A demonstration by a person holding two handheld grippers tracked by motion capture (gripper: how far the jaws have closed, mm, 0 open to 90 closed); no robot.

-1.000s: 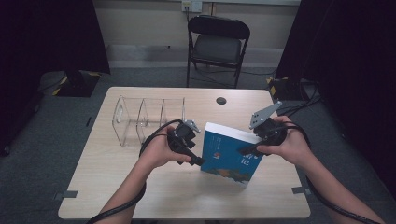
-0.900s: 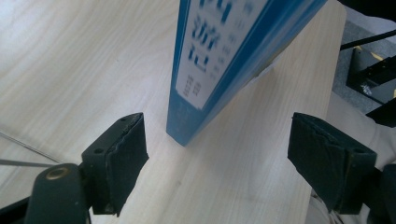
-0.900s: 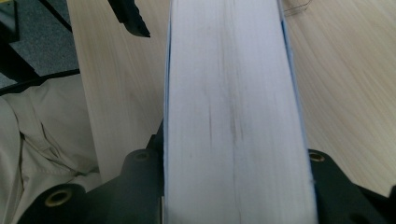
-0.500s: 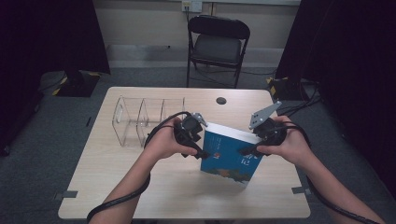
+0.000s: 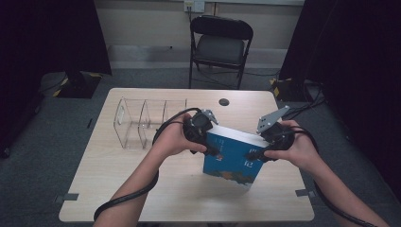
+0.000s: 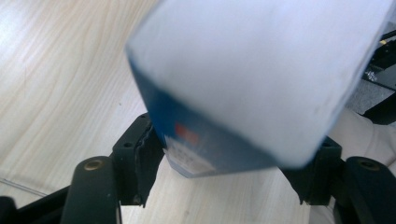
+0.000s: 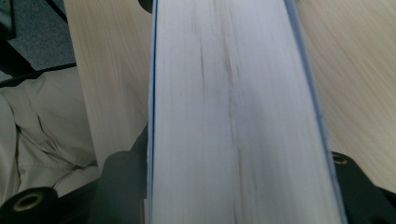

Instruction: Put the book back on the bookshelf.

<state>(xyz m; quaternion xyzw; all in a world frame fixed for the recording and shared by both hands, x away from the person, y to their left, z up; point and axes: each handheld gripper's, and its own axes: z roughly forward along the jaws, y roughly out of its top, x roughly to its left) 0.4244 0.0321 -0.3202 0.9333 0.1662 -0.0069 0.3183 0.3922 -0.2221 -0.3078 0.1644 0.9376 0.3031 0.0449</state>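
Observation:
A thick book with a blue cover (image 5: 231, 158) stands tilted over the middle of the wooden table (image 5: 132, 189). My left gripper (image 5: 213, 150) clamps its left edge. In the left gripper view the book's lower corner (image 6: 210, 149) sits between the jaws of my left gripper (image 6: 224, 175), which have just been closing onto it. My right gripper (image 5: 253, 155) is at the book's right side. In the right gripper view the white page edge (image 7: 233, 107) lies between the jaws of my right gripper (image 7: 233, 186), which have just been opening and stand close along both covers.
A clear plastic divider rack (image 5: 146, 120) stands on the table's back left. A small black hole (image 5: 224, 101) marks the tabletop near its far edge. A black folding chair (image 5: 220, 42) stands beyond the table. Cables trail from both grippers.
My left gripper has risen and moved right onto the book's left edge. The book's left side has lifted. The right hand has stayed in place.

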